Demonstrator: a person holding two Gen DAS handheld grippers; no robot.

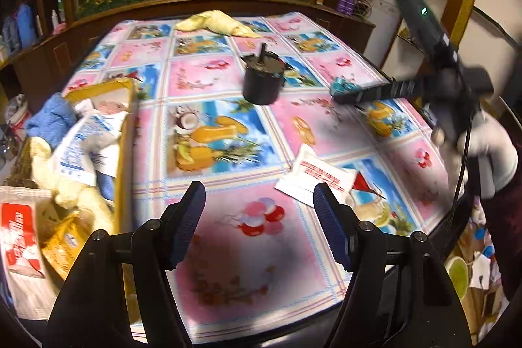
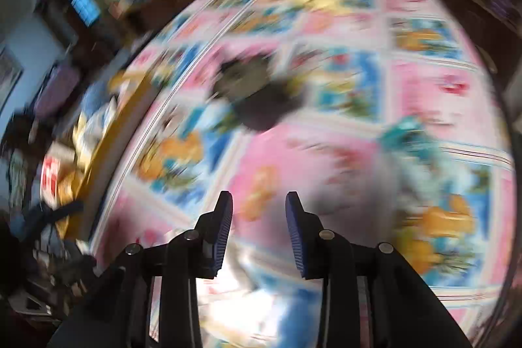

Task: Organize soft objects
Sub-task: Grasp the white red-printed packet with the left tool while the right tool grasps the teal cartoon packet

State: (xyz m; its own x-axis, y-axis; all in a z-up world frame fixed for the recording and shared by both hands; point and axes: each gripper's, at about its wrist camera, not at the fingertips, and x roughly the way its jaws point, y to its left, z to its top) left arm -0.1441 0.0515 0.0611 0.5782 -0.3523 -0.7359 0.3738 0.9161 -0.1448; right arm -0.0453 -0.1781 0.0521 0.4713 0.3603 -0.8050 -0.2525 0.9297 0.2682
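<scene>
**A:** What is on the table?

**B:** A tablecloth (image 1: 228,77) printed with fruit and pink squares. At its left edge, a yellow cardboard box (image 1: 125,145) already holds soft things: a blue towel (image 1: 50,116), a cream plush toy (image 1: 75,194) and some packets. Left out on the cloth are a pale yellow cloth (image 1: 215,22) at the far side, a white packet with red print (image 1: 313,178) near the front, and a small teal object (image 1: 342,85) on the right. A black cup (image 1: 262,80) stands in the middle.

**A:** And the tongs?

**B:** The left gripper (image 1: 259,211) hangs over the cloth, jaws about half open, holding nothing. The right gripper (image 2: 259,217) has its jaws narrowly parted and also empty. From the left view its tip sits just beside the teal object; the right view is badly blurred, so I cannot tell if they touch.

**A:** What could go wrong?

**B:** I judge the right hand is moving fast, so it could clip the black cup and tip it. The flat white packet may also slide away from closing jaws.
</scene>
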